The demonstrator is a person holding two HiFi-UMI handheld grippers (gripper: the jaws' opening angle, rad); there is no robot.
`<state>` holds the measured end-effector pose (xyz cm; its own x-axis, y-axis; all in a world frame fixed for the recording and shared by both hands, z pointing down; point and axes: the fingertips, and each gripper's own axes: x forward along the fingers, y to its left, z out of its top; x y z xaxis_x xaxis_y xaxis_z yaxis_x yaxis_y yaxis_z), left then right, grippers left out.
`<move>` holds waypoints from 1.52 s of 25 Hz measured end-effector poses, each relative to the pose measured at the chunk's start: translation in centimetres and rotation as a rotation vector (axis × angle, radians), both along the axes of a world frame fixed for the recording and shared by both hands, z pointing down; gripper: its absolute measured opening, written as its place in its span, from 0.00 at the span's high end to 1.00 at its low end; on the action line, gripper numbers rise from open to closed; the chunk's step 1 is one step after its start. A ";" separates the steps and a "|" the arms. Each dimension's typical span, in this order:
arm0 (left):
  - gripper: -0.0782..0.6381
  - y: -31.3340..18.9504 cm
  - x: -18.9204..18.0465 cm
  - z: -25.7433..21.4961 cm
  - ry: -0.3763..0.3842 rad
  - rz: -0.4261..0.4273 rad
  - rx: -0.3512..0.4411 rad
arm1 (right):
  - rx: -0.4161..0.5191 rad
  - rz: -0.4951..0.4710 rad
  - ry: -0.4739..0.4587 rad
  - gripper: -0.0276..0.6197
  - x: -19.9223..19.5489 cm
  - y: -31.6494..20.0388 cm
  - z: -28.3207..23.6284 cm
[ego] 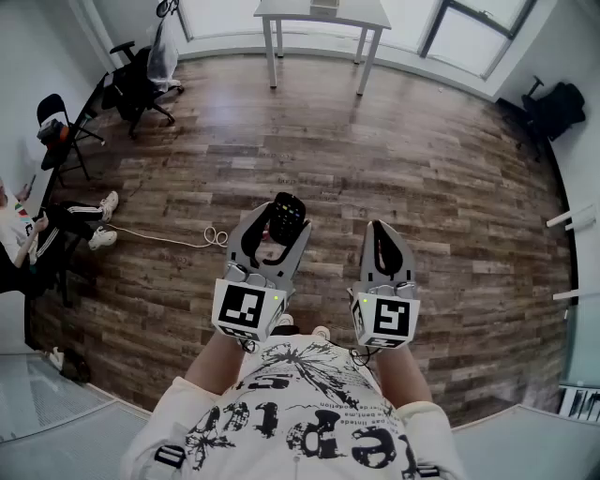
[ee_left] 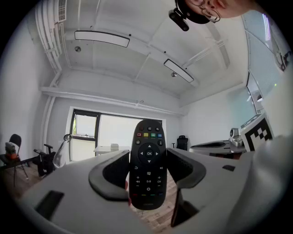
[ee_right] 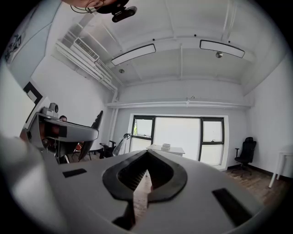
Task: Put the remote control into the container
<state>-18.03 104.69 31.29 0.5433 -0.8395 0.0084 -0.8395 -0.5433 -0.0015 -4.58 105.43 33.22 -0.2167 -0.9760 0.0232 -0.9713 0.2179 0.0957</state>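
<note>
A black remote control with coloured buttons stands upright between the fingers of my left gripper, held above the wooden floor. In the left gripper view the remote control fills the gap between the two dark pads, button side toward the camera, and my left gripper is shut on it. My right gripper hangs beside it to the right, apart from the remote. Its fingertips meet in the right gripper view, where my right gripper holds nothing. No container shows in any view.
A white table stands far ahead by the windows. An office chair and a folding chair are at the far left, with a seated person below them. A white cable lies on the floor. A dark chair sits far right.
</note>
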 end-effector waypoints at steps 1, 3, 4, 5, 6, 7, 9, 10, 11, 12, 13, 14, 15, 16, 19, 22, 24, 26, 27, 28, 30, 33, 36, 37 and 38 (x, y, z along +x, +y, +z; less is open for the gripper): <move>0.53 0.0 -0.1 0.0 0.000 0.001 0.000 | 0.000 0.002 0.000 0.95 0.0 0.0 0.0; 0.53 -0.2 -0.3 0.0 0.001 0.003 0.001 | -0.001 0.005 -0.002 0.95 -0.2 -0.1 0.0; 0.53 -0.2 -0.5 -0.1 0.004 0.004 0.001 | -0.001 0.007 -0.004 0.95 -0.4 -0.1 0.0; 0.53 -0.3 -0.7 -0.1 0.007 0.005 0.001 | -0.001 0.010 -0.005 0.95 -0.5 -0.2 0.0; 0.53 -0.3 -0.9 -0.2 0.010 0.007 0.001 | -0.001 0.012 -0.008 0.95 -0.7 -0.2 -0.1; 0.53 -0.4 -1.1 -0.3 0.012 0.010 0.001 | -0.001 0.015 -0.010 0.95 -0.9 -0.3 -0.1; 0.53 -0.6 -1.6 -0.3 0.015 0.017 0.003 | 0.003 0.018 -0.016 0.95 -1.3 -0.4 -0.1; 0.53 -0.7 -1.9 -0.3 0.017 0.020 0.003 | 0.004 0.023 -0.018 0.95 -1.6 -0.5 -0.1; 0.53 -0.9 -2.4 -0.2 0.018 0.023 0.004 | 0.003 0.032 -0.018 0.95 -2.0 -0.7 -0.1; 0.53 -1.3 -3.1 -0.2 0.022 0.026 0.004 | 0.002 0.042 -0.014 0.95 -2.5 -1.1 0.0; 0.53 -1.7 -3.9 -0.2 0.027 0.032 0.003 | 0.000 0.051 -0.007 0.95 -3.3 -1.5 -0.1; 0.53 -2.1 -4.8 -0.3 0.031 0.037 0.002 | -0.002 0.057 -0.001 0.95 -4.2 -1.9 -0.1; 0.53 -2.5 -5.5 -0.2 0.033 0.043 0.001 | -0.004 0.060 0.003 0.95 -5.0 -2.2 0.0; 0.53 -2.6 -6.0 -0.1 0.033 0.048 0.002 | -0.004 0.060 0.006 0.95 -5.6 -2.4 0.2; 0.53 -2.5 -6.3 0.2 0.029 0.057 0.008 | 0.006 0.051 0.010 0.95 -6.3 -2.4 0.7; 0.53 -3.5 -7.5 0.0 0.045 0.060 -0.001 | 0.009 0.029 0.015 0.95 -8.0 -3.4 0.8; 0.53 -4.3 -8.3 0.2 0.048 0.049 -0.008 | -0.008 0.021 0.014 0.95 -8.8 -4.2 1.4; 0.53 -4.6 -8.6 0.9 0.043 0.034 -0.016 | -0.023 0.010 0.005 0.95 -8.8 -4.5 2.0; 0.53 -4.7 -8.7 1.2 0.042 0.026 -0.020 | -0.027 0.003 0.002 0.95 -8.8 -4.7 2.3; 0.53 -4.9 -8.7 1.5 0.042 0.017 -0.024 | -0.029 -0.003 0.001 0.95 -8.7 -5.1 2.5; 0.53 -5.9 -8.7 1.9 0.044 -0.001 -0.030 | -0.028 -0.018 0.001 0.95 -8.5 -6.3 2.7; 0.53 -7.3 -8.5 3.0 0.042 -0.026 -0.042 | -0.028 -0.040 -0.002 0.95 -8.3 -8.1 3.3; 0.53 -9.3 -7.1 3.5 0.039 -0.046 -0.047 | -0.034 -0.062 -0.021 0.95 -6.9 -10.4 3.9; 0.53 -10.5 -6.3 3.3 0.034 -0.052 -0.046 | -0.036 -0.069 -0.029 0.95 -6.0 -11.7 3.7; 0.53 -11.8 -5.3 3.0 0.028 -0.059 -0.045 | -0.035 -0.076 -0.035 0.95 -5.1 -13.1 3.5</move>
<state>-23.37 92.94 34.29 0.4936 -0.8691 0.0321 -0.8694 -0.4920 0.0461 -9.65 92.38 36.74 -0.2912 -0.9554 0.0483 -0.9545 0.2936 0.0529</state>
